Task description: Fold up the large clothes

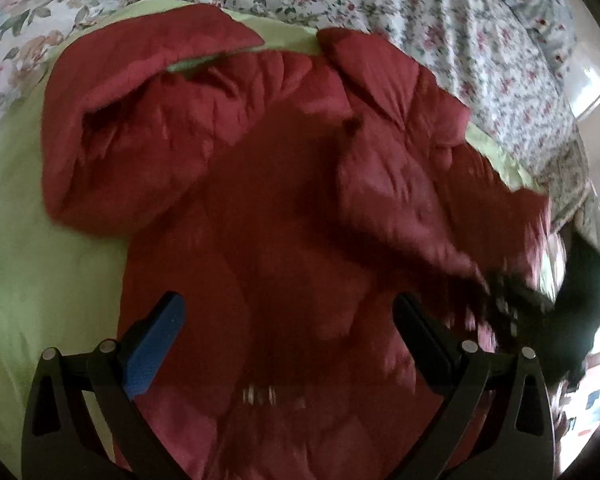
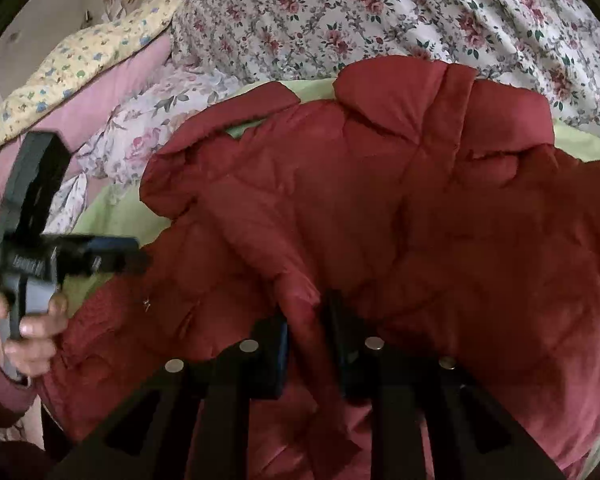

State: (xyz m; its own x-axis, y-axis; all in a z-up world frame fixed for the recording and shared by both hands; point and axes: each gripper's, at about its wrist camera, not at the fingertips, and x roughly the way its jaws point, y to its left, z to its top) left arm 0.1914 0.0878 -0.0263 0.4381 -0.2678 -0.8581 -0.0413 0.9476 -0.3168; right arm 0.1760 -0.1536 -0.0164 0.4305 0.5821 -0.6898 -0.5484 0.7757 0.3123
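A red quilted jacket (image 1: pixel 268 184) lies spread on a light green sheet (image 1: pixel 28 248) on the bed. My left gripper (image 1: pixel 288 312) is open and empty, hovering above the jacket's body. My right gripper (image 2: pixel 306 320) is shut on a fold of the red jacket (image 2: pixel 380 200), a sleeve end pinched between its jaws. The right gripper (image 1: pixel 512 300) shows blurred at the right of the left wrist view, holding the sleeve. The left gripper (image 2: pixel 76 256) shows at the left of the right wrist view, held in a hand.
A floral quilt (image 2: pixel 340 12) lies bunched behind the jacket. A pink and yellow pillow stack (image 2: pixel 100 80) sits at the far left. The bed edge (image 1: pixel 592 184) drops away at the right of the left wrist view.
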